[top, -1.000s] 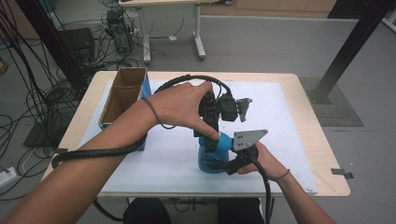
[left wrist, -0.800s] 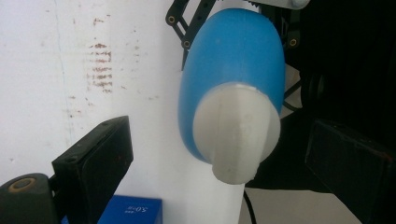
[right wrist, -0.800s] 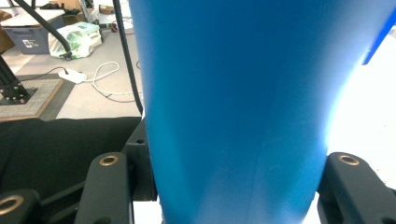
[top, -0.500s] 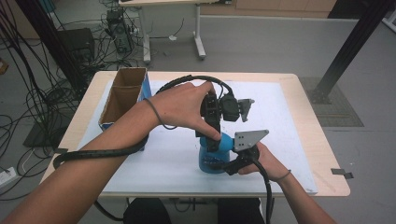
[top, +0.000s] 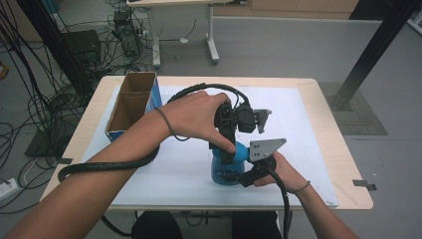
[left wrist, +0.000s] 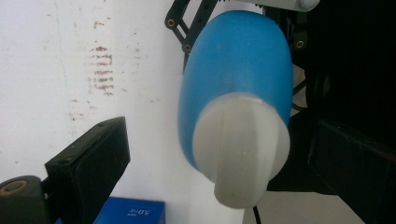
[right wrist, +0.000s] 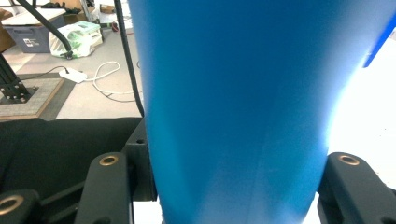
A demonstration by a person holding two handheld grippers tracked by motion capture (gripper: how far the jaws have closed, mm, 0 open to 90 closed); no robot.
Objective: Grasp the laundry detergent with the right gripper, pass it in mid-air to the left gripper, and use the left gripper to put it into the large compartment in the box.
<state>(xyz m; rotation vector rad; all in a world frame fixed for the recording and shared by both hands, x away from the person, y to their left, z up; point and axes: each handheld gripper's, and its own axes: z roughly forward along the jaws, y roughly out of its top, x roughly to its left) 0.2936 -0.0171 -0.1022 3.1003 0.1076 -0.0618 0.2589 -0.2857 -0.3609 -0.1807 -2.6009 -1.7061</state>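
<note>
Since the earlier frames little has shifted in the high view: both hands are kept where they were over the white sheet, while the jaws of the left gripper (top: 230, 149) have just been opening further around the top of the blue bottle (top: 226, 169). In the left gripper view those jaws are seen spread wide, one pad at lower left and one at right, with the bottle's white cap (left wrist: 240, 144) between them but apparently not pressed by either; nothing is held there. The bottle stands upright on the sheet near the table's front edge, its long axis vertical, so that the cap lies straight below and between the left jaws, which point down at it. The right gripper (top: 254, 174) is clamped on the lower body of the bottle from the person's side, its jaws seen hugging the blue wall (right wrist: 233, 112) on both flanks, and the bottle is thereby steadied. The left gripper is the one nearer the cap, and the coming closure is judged to turn on the pads being centred on it. An open cardboard box (top: 130, 104) stands well apart at the table's left rear; nothing stands in the way.
</note>
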